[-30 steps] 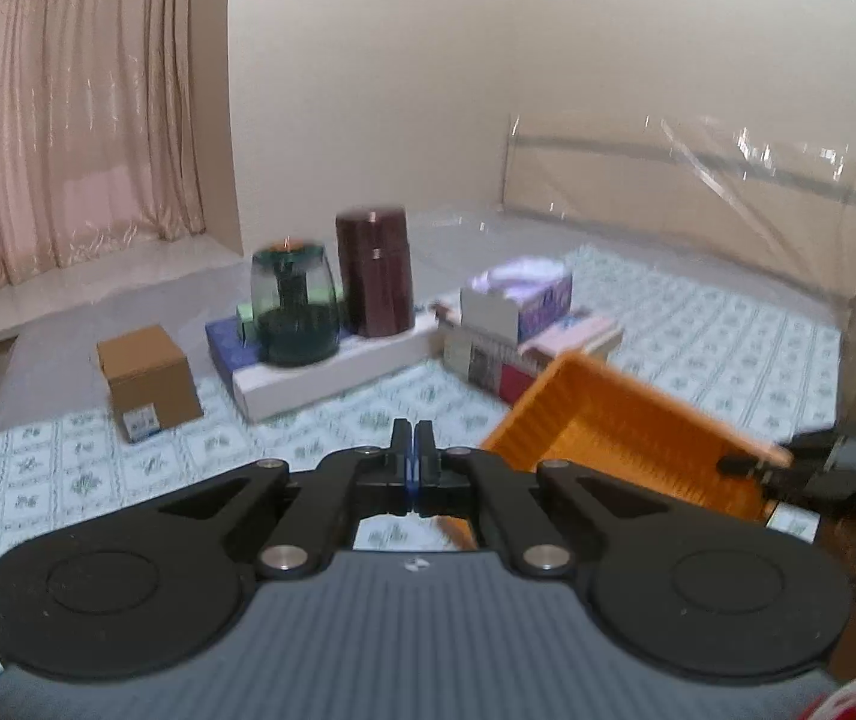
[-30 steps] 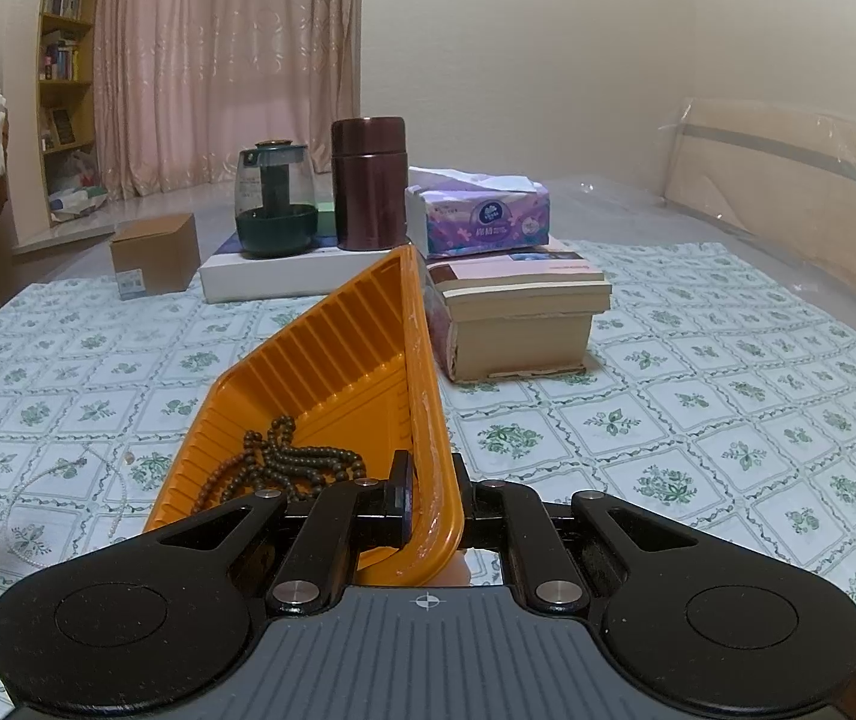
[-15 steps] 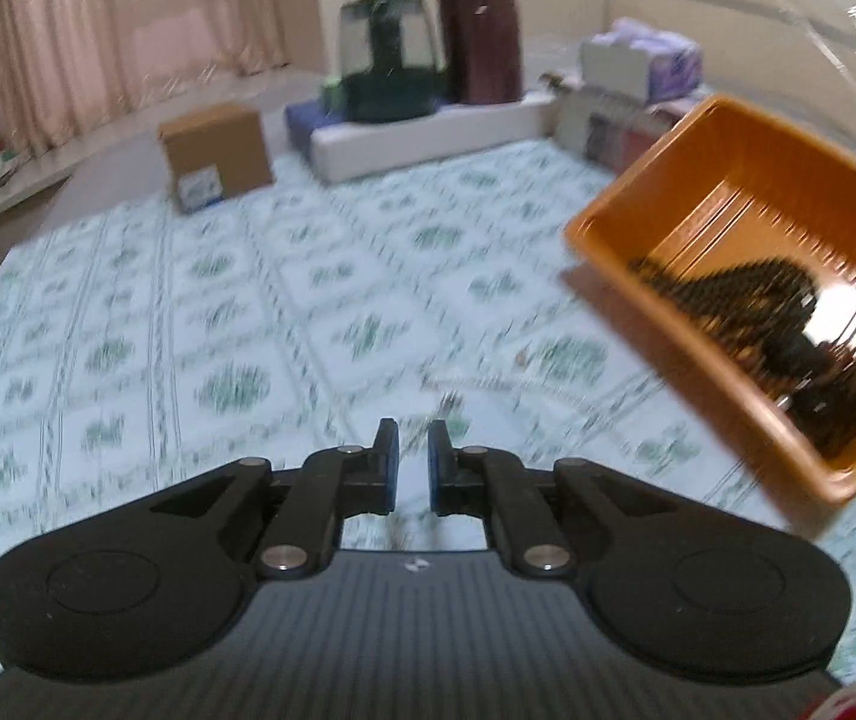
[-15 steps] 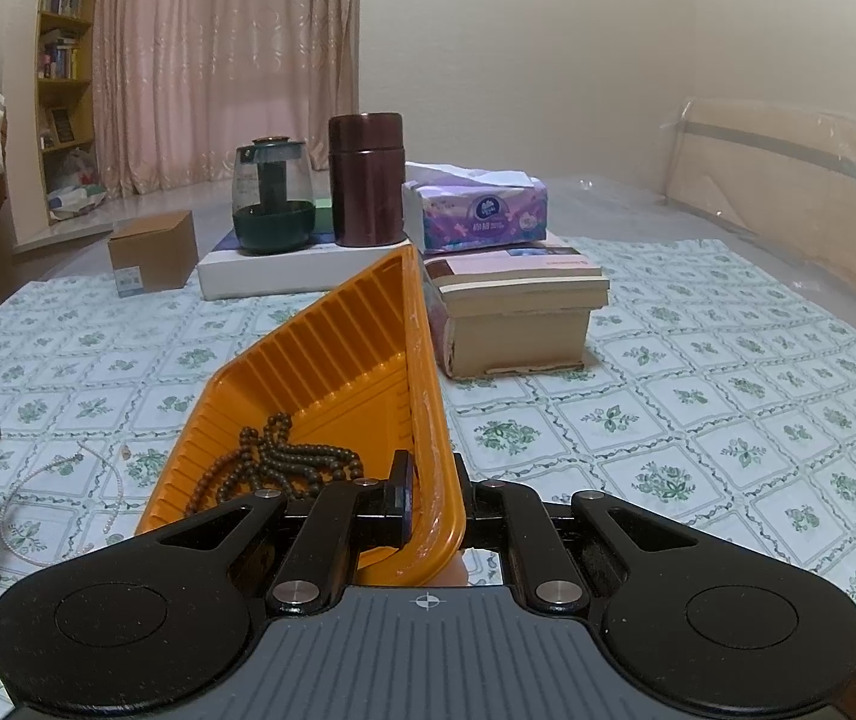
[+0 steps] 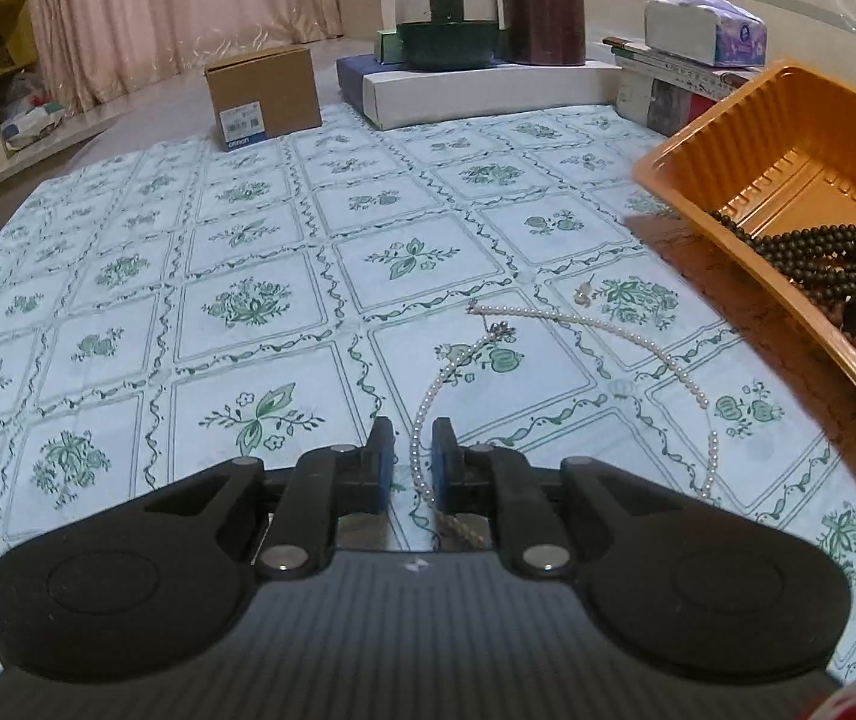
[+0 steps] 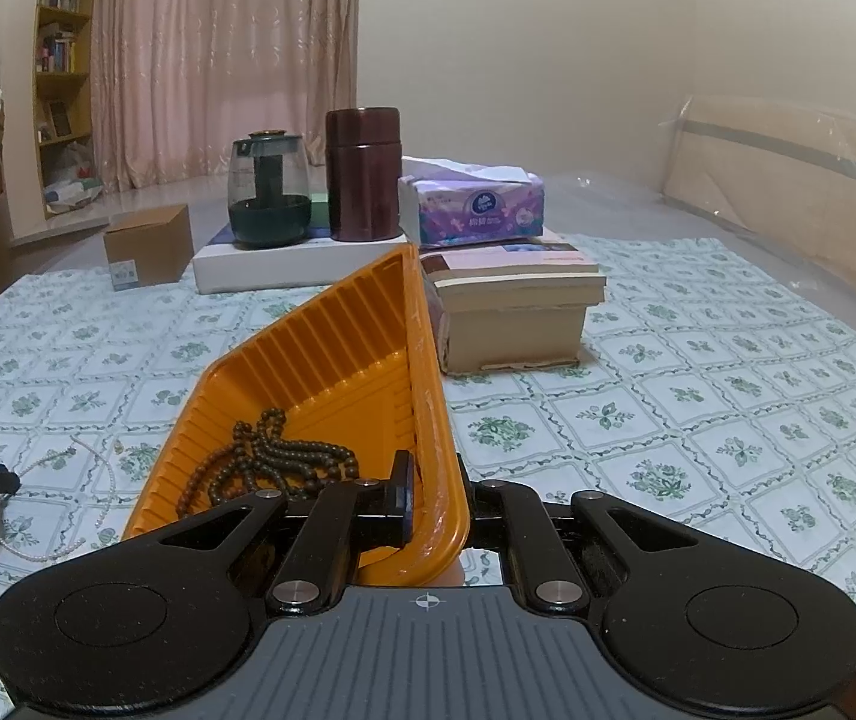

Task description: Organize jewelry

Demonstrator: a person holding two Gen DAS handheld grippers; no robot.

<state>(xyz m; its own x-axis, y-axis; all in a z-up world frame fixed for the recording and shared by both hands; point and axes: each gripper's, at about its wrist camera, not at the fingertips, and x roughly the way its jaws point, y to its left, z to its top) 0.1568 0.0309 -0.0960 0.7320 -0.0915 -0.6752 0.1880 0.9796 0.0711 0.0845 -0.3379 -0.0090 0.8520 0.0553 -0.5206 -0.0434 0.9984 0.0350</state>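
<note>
Beside the tray (image 5: 727, 138), which the right gripper (image 6: 435, 501) pinches by its rim (beads (image 6: 272, 462) inside), pearls (image 5: 547, 360) lie between the left gripper's (image 5: 408, 459) slightly parted jaws, which likely must close next.

left gripper (image 5: 408, 461): matte black linkage arms, blue pads on the fingertips, silver pivot screws, two round discs, ribbed grey housing with a small white mark | right gripper (image 6: 435, 495): same black build, silver screws, ribbed grey housing bore a white crosshair mark
</note>
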